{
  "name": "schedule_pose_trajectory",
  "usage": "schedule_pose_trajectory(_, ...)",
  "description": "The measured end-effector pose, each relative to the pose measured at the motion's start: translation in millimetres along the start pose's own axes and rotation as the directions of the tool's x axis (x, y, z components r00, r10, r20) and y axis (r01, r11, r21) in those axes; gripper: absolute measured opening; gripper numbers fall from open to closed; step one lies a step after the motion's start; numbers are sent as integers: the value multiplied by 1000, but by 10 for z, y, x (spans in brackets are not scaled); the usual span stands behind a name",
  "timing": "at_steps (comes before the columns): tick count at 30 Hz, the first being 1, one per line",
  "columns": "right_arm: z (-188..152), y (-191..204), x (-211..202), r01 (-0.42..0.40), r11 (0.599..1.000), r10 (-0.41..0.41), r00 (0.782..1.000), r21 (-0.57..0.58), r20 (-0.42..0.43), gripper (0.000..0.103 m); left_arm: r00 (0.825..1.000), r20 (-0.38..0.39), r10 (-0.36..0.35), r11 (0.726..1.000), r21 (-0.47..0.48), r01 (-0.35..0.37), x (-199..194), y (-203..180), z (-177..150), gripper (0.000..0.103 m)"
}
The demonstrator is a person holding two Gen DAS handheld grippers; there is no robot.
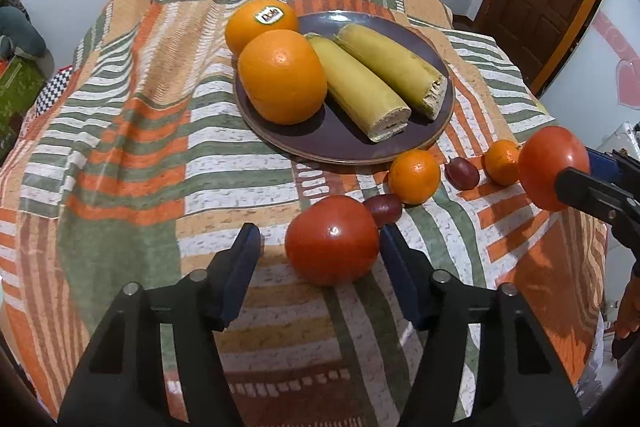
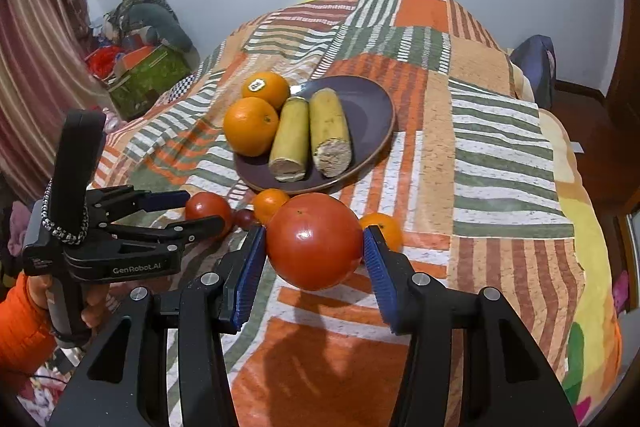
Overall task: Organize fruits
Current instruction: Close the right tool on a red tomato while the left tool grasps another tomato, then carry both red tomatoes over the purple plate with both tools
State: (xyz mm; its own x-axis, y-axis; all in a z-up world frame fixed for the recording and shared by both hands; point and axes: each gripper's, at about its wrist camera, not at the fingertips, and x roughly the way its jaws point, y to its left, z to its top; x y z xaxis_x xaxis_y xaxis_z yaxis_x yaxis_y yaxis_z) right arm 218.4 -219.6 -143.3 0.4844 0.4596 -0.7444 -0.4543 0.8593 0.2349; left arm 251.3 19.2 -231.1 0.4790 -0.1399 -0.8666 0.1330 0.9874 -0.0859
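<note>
tomatoes (image 1: 332,245): glossy, smooth | plate (image 1: 344,139): matt glazed | bedspread (image 1: 120,147): woven cloth

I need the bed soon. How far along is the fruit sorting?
Done: two oranges and two banana pieces sit on the plate. In hand: right tongs hold one tomato; left tongs, open, straddle another tomato. Left on the blanket: two mandarins, two grapes.

Taking the plate (image 1: 420,143) on the bed (image 1: 120,147) as landmark: two oranges (image 1: 282,75) lie on its left part, two banana pieces (image 1: 358,89) to their right. Before the plate, on the bedspread, lie a tomato (image 1: 332,241), two mandarins (image 1: 414,175) and two grapes (image 1: 462,171).
</note>
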Motion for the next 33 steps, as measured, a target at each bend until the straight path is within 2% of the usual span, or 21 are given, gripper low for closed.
schedule_pose_trajectory(3, 5, -46, 23, -1, 1000, 1, 1000, 13, -4, 46, 1000, -8, -29, 1000, 0, 29, 33, -14, 12, 48)
schedule_pose_trajectory(10, 36, -75, 26, -2, 1000, 2, 1000, 14, 1, 46, 1000, -3, -12, 1000, 6, 12, -12, -31, 14, 47)
schedule_pose_trajectory(15, 100, -112, -12, 6, 1000, -6, 1000, 12, 19, 46, 999, 32, -12, 1000, -10, 12, -144, 24, 58, 47)
schedule_pose_trajectory(25, 351, -193, -92, 35, 999, -34, 997, -11, 75, 46, 990, 143, -17, 1000, -12, 19, -466, 19, 381, 47)
schedule_pose_trajectory(33, 591, -196, -111, 56, 997, -49, 991, -53, 127, 46, 978, 208, -23, 1000, 3, 22, -579, -46, 684, 47)
